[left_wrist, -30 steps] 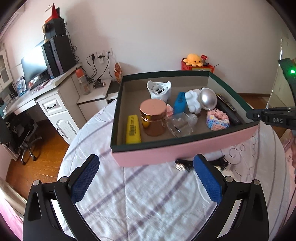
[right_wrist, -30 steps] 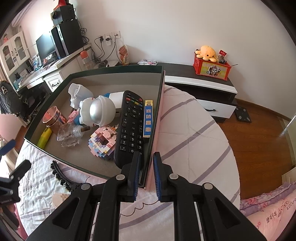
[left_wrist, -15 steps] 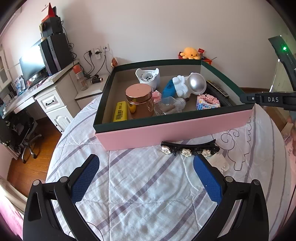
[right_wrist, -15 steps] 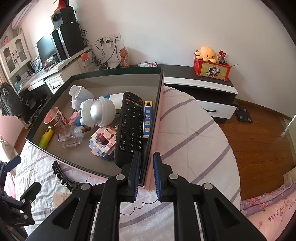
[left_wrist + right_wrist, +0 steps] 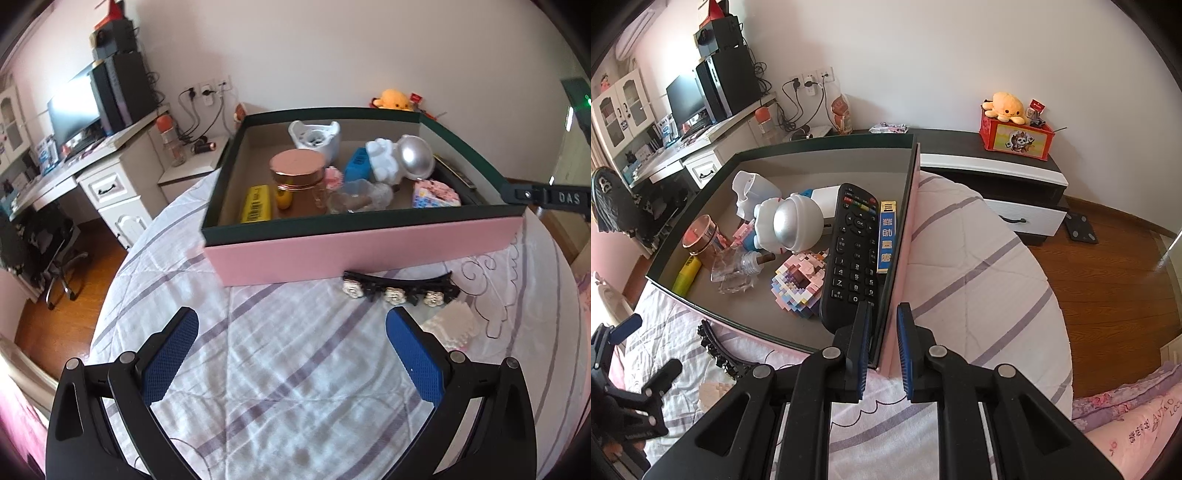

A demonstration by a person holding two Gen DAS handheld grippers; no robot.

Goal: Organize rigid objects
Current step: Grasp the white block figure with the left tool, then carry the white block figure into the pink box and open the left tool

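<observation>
The left gripper (image 5: 291, 345) hangs wide open over the striped cloth with nothing between its pads, probably lining up on the black flower hair clip (image 5: 397, 290) just ahead to its right. The right gripper (image 5: 882, 345) is pinched narrow on the pink box (image 5: 905, 258) corner wall, likely steadying it for loading.
</observation>
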